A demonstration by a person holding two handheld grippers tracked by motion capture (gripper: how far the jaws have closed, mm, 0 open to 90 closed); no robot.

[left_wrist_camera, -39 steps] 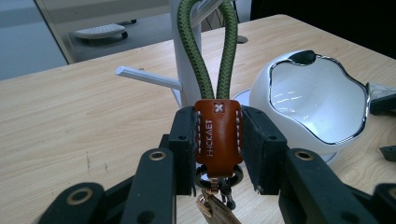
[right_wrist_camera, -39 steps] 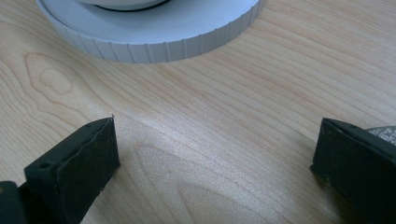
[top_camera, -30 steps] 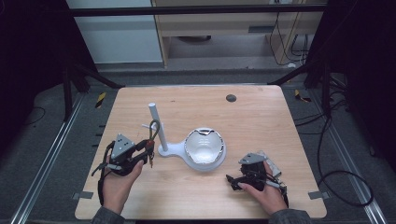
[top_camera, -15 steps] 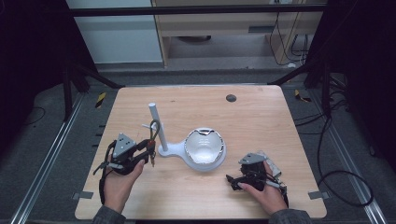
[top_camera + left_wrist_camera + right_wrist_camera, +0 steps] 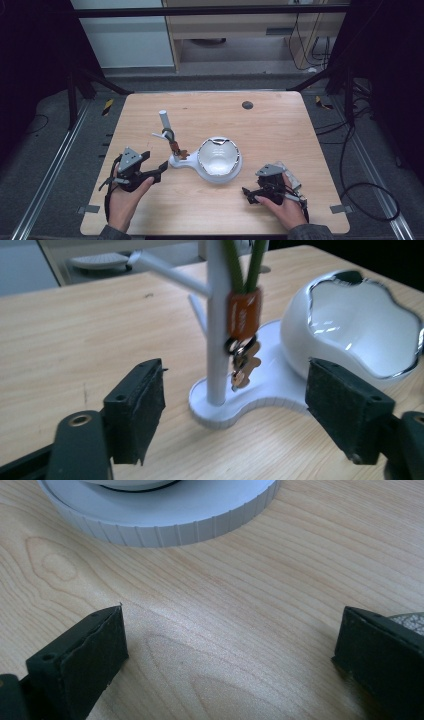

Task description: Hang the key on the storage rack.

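Left gripper (image 5: 162, 167), jaws just opened and empty, at 8 o'clock of key ring (image 5: 243, 352) hanging on white stand (image 5: 167, 131); right gripper (image 5: 246, 191) wide open, empty.

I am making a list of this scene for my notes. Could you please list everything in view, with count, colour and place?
wooden table: one, light brown, centre of the high view.
white plastic stand with upright post: one, white, middle of the table, left of its bowl.
glossy white bowl on the stand: one, white with a shiny rim, right end of the stand base.
keys on an orange tag with green cord: one bunch, hanging on the post.
dark round spot: one, far part of the table.
left gripper: one, black, jaws just opened, nothing between them, near the stand.
right gripper: one, black, jaws open, low over the table.
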